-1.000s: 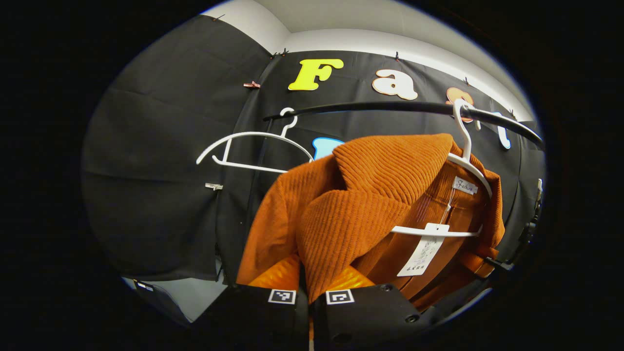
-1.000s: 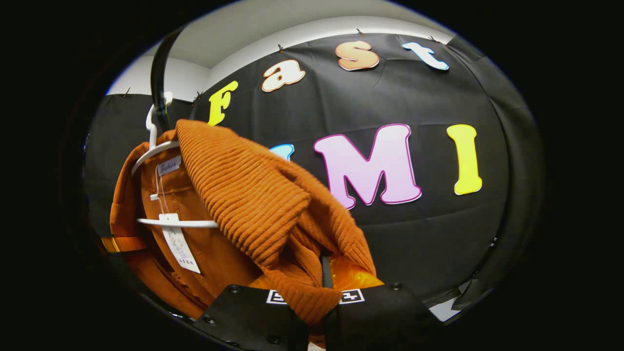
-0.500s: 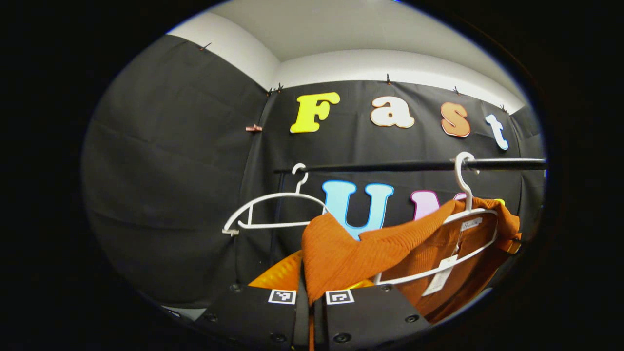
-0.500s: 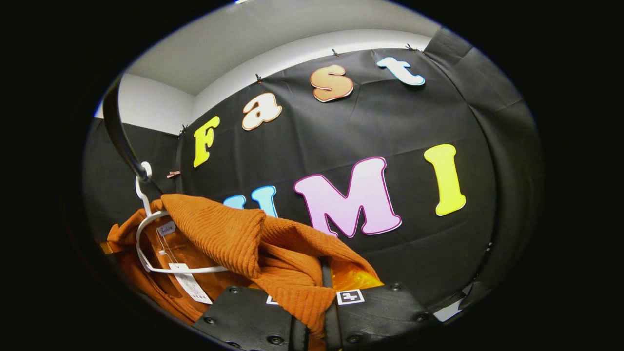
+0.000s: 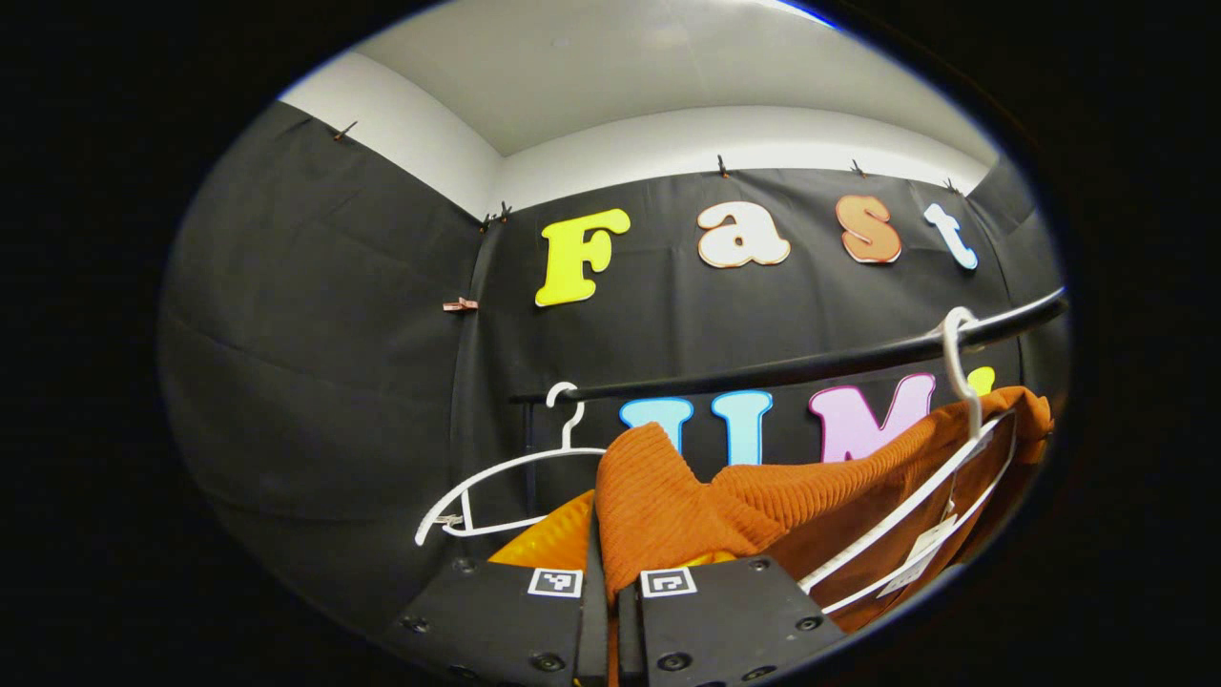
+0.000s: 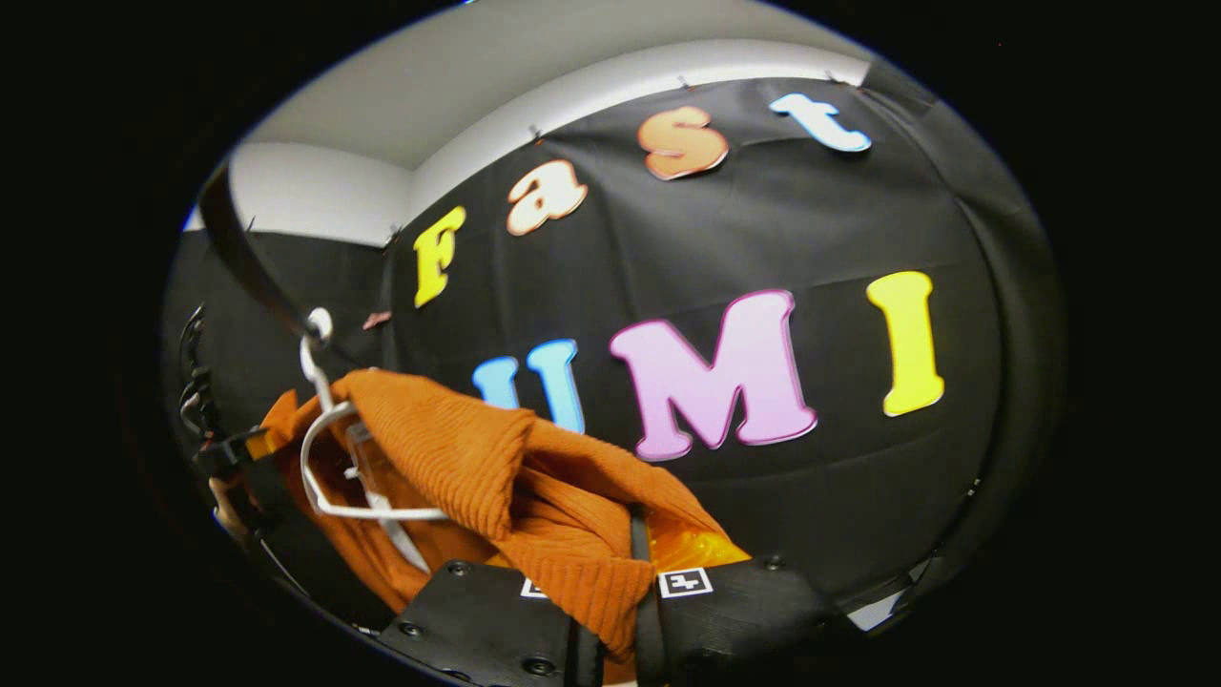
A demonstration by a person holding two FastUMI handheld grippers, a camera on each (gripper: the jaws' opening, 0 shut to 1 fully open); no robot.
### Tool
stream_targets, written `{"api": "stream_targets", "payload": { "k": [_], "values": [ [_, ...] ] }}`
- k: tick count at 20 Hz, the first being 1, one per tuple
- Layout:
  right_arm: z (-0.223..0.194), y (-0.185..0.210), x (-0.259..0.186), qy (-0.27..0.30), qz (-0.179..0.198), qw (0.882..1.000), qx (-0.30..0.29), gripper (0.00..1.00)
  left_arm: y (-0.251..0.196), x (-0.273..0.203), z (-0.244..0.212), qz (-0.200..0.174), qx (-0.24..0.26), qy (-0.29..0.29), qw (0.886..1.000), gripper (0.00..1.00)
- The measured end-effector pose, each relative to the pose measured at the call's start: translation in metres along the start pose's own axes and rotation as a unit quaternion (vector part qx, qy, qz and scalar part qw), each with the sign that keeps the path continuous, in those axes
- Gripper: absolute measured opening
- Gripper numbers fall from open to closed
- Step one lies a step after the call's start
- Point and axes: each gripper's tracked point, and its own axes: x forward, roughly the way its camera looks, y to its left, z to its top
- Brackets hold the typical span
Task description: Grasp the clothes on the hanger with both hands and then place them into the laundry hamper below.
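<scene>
- A black rail (image 5: pixel 763 367) runs across the booth in front of the dark wall cloth; places below are given relative to it.
- One orange ribbed garment (image 5: pixel 763 506) hangs below the rail on a white hanger (image 5: pixel 954 477), whose hook is over the rail toward the right end in the left gripper view.
- In the right gripper view the same garment (image 6: pixel 496 477) and hanger (image 6: pixel 329 448) sit below the rail (image 6: pixel 248 258), which curves at the left edge there.
- The left gripper (image 5: pixel 608 596) has its fingers drawn together on one edge of the garment; cloth rises from between them.
- The right gripper (image 6: pixel 610 596) is likewise pinched onto the opposite edge, with a ribbed fold draped over it.
- The key relation: the garment stretches between the two grippers, with the hanger in the middle, and its neck is draped on the hanger's shoulders just below the rail. The cloth must slide off the hanger before it can go down.
- Both grippers look about equally near the hanger; neither is clearly closer.
- Count: two grippers, one garment, one rail and two hangers.
- The second hanger (image 5: pixel 506 487) is bare and hangs from the rail's left end in the left gripper view.
- I can't place the laundry hamper from here; by the task it stands below the rail.
</scene>
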Motion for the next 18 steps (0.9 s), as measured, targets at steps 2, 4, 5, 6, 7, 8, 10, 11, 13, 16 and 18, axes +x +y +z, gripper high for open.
{"api": "stream_targets", "payload": {
  "k": [2, 4, 5, 6, 7, 8, 10, 11, 13, 16, 18],
  "values": [
    [-0.017, 0.039, -0.005, 0.028, 0.082, 0.996, -0.005, 0.22, 0.005, 0.014, -0.012, 0.006, -0.007, 0.018, 1.0, 0.09],
    [0.007, 0.082, -0.016, -0.01, 0.176, 0.981, 0.074, 0.16, 0.009, 0.02, -0.015, 0.005, -0.028, 0.023, 0.999, 0.08],
    [0.024, 0.087, -0.021, -0.035, 0.193, 0.976, 0.096, 0.15, 0.011, 0.021, -0.015, 0.003, -0.034, 0.025, 0.999, 0.07],
    [0.044, 0.077, -0.025, -0.061, 0.19, 0.974, 0.102, 0.13, 0.013, 0.025, -0.017, 0.001, -0.035, 0.026, 0.999, 0.08],
    [0.058, 0.07, -0.024, -0.084, 0.187, 0.973, 0.106, 0.13, 0.014, 0.027, -0.018, -0.001, -0.029, 0.029, 0.999, 0.08],
    [0.067, 0.062, -0.02, -0.106, 0.184, 0.97, 0.122, 0.12, 0.013, 0.029, -0.022, -0.004, -0.022, 0.032, 0.999, 0.08],
    [0.082, 0.042, -0.007, -0.136, 0.169, 0.959, 0.184, 0.13, 0.008, 0.028, -0.032, -0.027, -0.015, 0.043, 0.999, 0.09],
    [0.086, 0.029, 0.001, -0.146, 0.154, 0.956, 0.203, 0.13, 0.005, 0.026, -0.039, -0.047, -0.017, 0.052, 0.997, 0.1],
    [0.086, -0.004, 0.02, -0.148, 0.111, 0.96, 0.208, 0.12, -0.01, 0.021, -0.054, -0.099, -0.035, 0.071, 0.992, 0.08],
    [0.057, -0.031, 0.037, -0.116, 0.074, 0.963, 0.23, 0.12, -0.022, 0.016, -0.085, -0.15, -0.066, 0.101, 0.981, 0.1],
    [0.058, -0.034, 0.035, -0.127, 0.078, 0.952, 0.267, 0.17, -0.02, 0.013, -0.095, -0.155, -0.111, 0.106, 0.976, 0.08]
  ]
}}
